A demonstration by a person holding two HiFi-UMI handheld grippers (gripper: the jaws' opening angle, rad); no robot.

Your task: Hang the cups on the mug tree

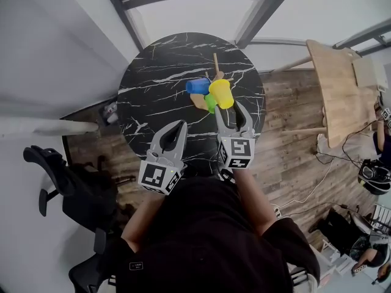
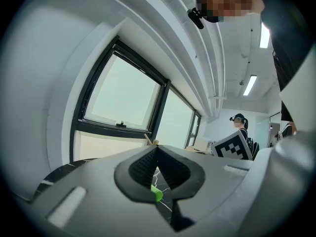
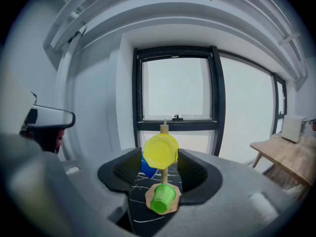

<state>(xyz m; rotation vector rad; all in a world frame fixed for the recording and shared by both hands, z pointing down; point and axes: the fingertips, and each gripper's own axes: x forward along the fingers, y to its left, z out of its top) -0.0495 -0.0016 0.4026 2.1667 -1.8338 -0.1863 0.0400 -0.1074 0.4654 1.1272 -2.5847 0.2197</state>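
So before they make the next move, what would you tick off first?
1. Right gripper fingers apart, gripping nothing: ok.
2. Left gripper fingers closed together and empty: ok.
3. Yellow cup hanging on the mug tree, free of the right fingers: looks ok.
4. Blue cup on the tree, behind the yellow one: ok.
5. Green cup properly hung: cannot tell; it sits low, right at the wooden base.
6. Tree standing upright on the black marble table: ok.
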